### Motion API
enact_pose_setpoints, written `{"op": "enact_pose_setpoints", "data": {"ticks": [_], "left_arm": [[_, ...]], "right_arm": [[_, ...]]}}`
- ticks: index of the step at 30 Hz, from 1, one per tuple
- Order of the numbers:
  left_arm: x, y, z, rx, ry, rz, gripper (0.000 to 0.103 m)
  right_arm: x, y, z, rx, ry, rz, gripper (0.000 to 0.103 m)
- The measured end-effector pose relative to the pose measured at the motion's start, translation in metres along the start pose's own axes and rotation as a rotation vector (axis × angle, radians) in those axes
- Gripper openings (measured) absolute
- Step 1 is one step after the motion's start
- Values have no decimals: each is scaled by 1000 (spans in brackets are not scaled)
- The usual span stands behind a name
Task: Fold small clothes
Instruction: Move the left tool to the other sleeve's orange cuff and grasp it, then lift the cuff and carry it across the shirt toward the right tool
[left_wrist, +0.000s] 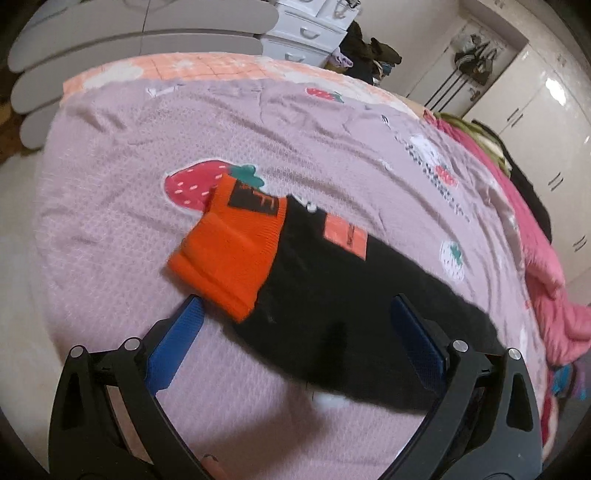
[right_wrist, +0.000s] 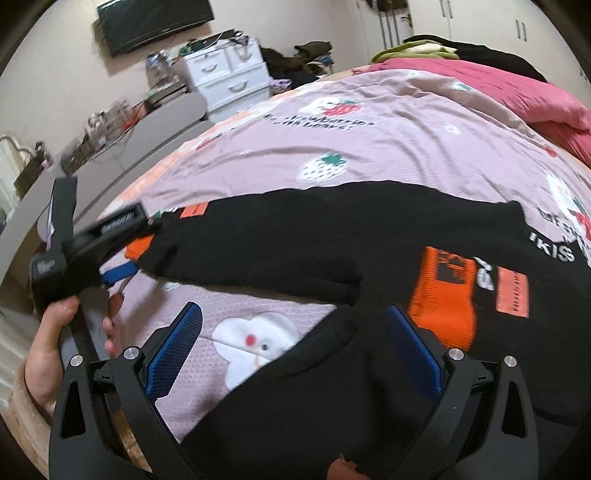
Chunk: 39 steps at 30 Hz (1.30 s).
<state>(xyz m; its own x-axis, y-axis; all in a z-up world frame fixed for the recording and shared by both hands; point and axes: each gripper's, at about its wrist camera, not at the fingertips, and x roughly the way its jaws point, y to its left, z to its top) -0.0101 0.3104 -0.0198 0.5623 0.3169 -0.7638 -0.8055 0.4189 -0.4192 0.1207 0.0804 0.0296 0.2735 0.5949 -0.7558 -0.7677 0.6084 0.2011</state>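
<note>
Bedroom clutter rings a bed whose lilac quilt, a waffle-textured cotton printed with strawberries, serves as the folding surface; white drawers and a wall screen stand at 11 o'clock in the right view.

Spread flat across the quilt lies the black top, a soft knit with an orange ribbed cuff and orange woven patches. In the left view the sleeve runs from 10 o'clock, cuff end, toward 4 o'clock, probably laid out straight so it can be turned inward over the body.

Left gripper hovers over the sleeve with jaws wide and nothing between the blue pads; it appears set to straddle the fabric just behind the cuff. Its blurred body shows at 9 o'clock in the right view, held by a hand.

Right gripper is likewise spread wide and empty, over an edge of the black knit near the quilt's white flower print, judged ready to pinch that edge. Limp knit will sag once lifted.
</note>
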Motion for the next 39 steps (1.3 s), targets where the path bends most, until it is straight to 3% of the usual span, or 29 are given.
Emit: {"op": "enact_pose_setpoints", "data": {"ticks": [3,8,10,11,12,13,17,23,30,34,39], "left_arm": [[4,10,8,-58,-24,-32,90],[6,20,14,-132,-26,-106,59],[7,21,15,-135,-13,-138,31],[7,21,15,-136,-9,-153,24],[7,20,15,-138,-9,-170,9],[4,18,15,-137,-17,-196,7],[-22,6,15,-92,-86,-371,6],[-56,-20,13,4,-161,-499,5],[-76,-45,10,44,-155,-603,5],[-88,-70,8,107,-153,-666,5],[-92,-110,-4,178,-79,-774,5]], "right_arm": [[3,6,-1,-7,0,0,99],[-1,0,-6,8,0,-13,99],[-5,-6,-9,13,0,-30,99],[-7,-9,-10,17,-2,-41,99],[-13,-15,-13,26,-8,-53,99],[-16,-19,-14,34,-13,-58,99],[-36,-40,-25,86,-47,-78,99],[-68,-85,-51,211,-99,-115,99],[-92,-121,-74,304,-170,-264,99],[-96,-140,-81,366,-177,-264,99],[-107,-148,-84,390,-207,-265,99]]}}
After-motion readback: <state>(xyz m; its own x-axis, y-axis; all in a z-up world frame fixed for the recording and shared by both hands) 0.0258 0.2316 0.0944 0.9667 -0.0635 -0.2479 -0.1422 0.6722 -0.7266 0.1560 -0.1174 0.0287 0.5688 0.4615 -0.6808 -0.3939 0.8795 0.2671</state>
